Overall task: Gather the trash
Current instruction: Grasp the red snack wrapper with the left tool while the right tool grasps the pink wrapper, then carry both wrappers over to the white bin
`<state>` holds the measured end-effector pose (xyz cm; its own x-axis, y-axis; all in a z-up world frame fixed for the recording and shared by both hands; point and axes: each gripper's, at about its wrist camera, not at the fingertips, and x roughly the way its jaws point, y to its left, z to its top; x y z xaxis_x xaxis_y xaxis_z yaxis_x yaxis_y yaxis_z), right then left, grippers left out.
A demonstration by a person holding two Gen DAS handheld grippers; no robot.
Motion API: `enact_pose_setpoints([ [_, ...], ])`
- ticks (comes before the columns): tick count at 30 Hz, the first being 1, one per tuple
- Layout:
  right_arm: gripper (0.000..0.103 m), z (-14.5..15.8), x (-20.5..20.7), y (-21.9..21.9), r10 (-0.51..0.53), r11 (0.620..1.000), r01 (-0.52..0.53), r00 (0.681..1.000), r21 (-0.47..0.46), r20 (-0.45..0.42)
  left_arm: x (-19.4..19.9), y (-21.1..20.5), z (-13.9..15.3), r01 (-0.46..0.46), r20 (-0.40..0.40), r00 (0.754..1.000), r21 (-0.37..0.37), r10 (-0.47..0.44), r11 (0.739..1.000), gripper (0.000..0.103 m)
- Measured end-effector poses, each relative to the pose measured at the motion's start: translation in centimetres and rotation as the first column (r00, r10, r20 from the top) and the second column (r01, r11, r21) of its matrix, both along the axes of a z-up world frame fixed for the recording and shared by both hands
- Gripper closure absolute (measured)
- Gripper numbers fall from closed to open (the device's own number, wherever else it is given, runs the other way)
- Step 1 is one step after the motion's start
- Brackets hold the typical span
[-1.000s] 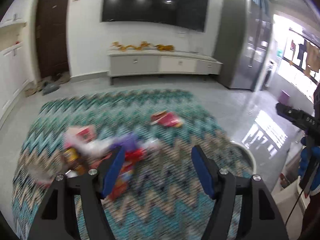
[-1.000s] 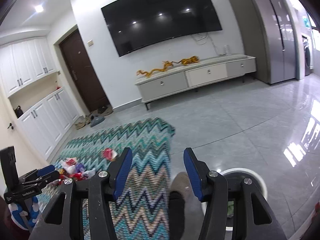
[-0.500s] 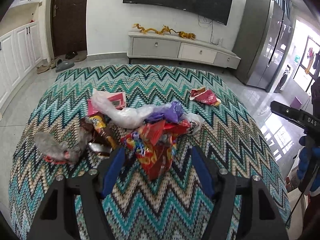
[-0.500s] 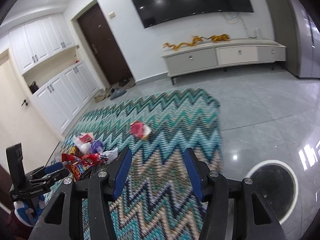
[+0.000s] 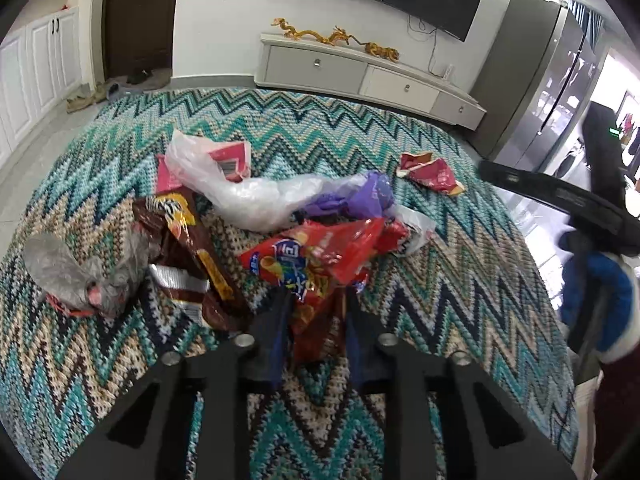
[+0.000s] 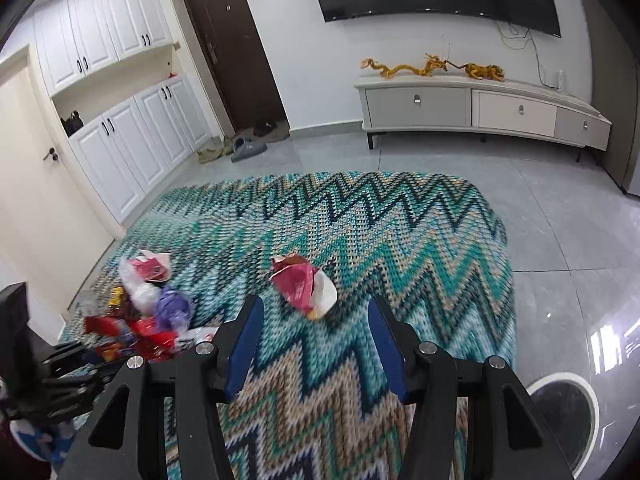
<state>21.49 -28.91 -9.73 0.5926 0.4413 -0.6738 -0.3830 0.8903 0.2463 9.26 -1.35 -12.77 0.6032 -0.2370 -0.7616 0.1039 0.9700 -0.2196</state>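
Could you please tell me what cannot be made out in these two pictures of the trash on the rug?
- Left wrist view: the lower end of the red snack bag is hidden by the closing left gripper.
- Left wrist view: the right gripper is cut off by the edge.
- Right wrist view: the trash pile is blurred and partly hidden by the left gripper.
- Right wrist view: the bin interior is too dark.

The near end of the red snack bag point(image 5: 316, 256) disappears between the closing blue fingers point(image 5: 278, 344) of the left claw point(image 5: 316, 340), so its lower edge can't be seen. Print on every wrapper in the trash pile point(image 6: 136, 312) is too small and smeared to read. At the lower right of the right wrist view, the round white-rimmed bin point(image 6: 560, 420) is cut off by the frame's dark rim.
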Motion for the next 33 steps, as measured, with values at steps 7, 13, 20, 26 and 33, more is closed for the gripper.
enact_pose_setpoints([
  [7,0.051,-1.9,3.3,1.8,0.013,0.999,-0.015,0.999,-0.044,-0.038,-1.3,-0.2,0.5,0.021,0.016,1.0,0.007,-0.021,1.0,0.087],
  [13,0.055,-3.3,4.6,3.0,0.041,0.997,-0.045,0.997,-0.065,-0.073,-2.0,-0.2,1.0,0.019,0.021,1.0,0.005,-0.019,1.0,0.087],
  [20,0.081,-3.8,3.3,3.9,0.099,0.993,-0.103,0.993,-0.064,-0.062,-3.2,0.1,1.8,0.015,0.031,0.999,0.007,-0.016,1.0,0.087],
  [26,0.089,-3.1,0.4,3.1,0.113,0.993,-0.114,0.993,-0.039,-0.032,-4.3,-0.3,2.7,0.021,0.049,0.999,0.008,-0.021,1.0,0.088],
  [33,0.095,-2.1,-3.1,1.4,0.105,0.995,-0.105,0.994,0.004,-0.014,-6.0,-0.5,3.8,0.02,0.069,0.997,0.007,-0.02,1.0,0.093],
])
